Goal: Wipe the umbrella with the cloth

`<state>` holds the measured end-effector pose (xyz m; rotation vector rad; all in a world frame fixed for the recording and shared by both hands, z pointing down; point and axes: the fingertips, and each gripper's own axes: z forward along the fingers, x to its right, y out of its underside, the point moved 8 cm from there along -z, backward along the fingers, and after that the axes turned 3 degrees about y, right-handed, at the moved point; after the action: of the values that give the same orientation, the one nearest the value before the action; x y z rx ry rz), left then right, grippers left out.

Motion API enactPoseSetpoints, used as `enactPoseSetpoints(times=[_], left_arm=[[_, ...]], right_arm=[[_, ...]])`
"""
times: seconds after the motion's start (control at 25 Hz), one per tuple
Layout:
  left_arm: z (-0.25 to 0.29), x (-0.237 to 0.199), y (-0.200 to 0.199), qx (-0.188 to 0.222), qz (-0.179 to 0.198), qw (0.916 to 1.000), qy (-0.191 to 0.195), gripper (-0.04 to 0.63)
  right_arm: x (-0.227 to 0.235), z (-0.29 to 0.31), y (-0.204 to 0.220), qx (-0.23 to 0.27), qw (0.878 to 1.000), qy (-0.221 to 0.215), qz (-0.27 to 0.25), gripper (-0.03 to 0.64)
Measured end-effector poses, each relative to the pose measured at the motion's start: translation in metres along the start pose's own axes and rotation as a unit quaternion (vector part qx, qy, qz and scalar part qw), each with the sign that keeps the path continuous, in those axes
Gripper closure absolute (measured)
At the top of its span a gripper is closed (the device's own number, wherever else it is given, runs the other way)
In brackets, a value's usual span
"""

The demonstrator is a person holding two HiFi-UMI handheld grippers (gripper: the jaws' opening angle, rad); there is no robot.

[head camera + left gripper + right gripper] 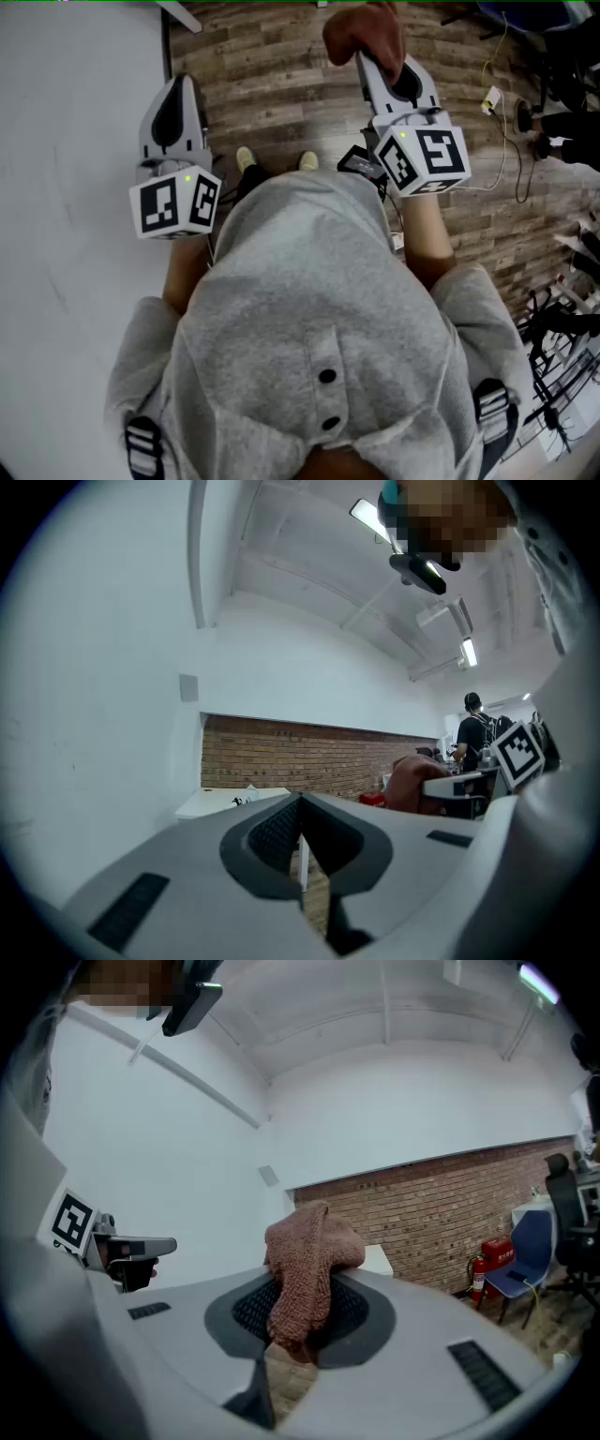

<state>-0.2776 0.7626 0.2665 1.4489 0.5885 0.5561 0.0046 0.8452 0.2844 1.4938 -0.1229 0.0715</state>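
The cloth [305,1269], a reddish-brown knit, stood bunched between the jaws of my right gripper [300,1330], which was clamped on it. The umbrella showed in none of my views, so I could not tell which way it lay from the cloth. My left gripper [300,841] was closed on nothing and held level, left of the right one. Both pointed ahead over the wooden floor [281,84]. I judged I had to find the umbrella first.
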Motion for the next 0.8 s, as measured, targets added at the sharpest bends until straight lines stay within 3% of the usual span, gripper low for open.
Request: enactPoseSetpoints(times=[0.2, 0.8], left_arm=[[0.002, 0.019, 0.001, -0.005, 0.007, 1.0000, 0.000, 0.580], [0.022, -0.002, 0.007, 0.008, 0.026, 0.9994, 0.020, 0.580]], right_arm=[[0.017, -0.012, 0.001, 0.000, 1.000, -0.001, -0.002, 0.539], [0.007, 0.016, 0.014, 0.026, 0.999, -0.020, 0.020, 0.535]])
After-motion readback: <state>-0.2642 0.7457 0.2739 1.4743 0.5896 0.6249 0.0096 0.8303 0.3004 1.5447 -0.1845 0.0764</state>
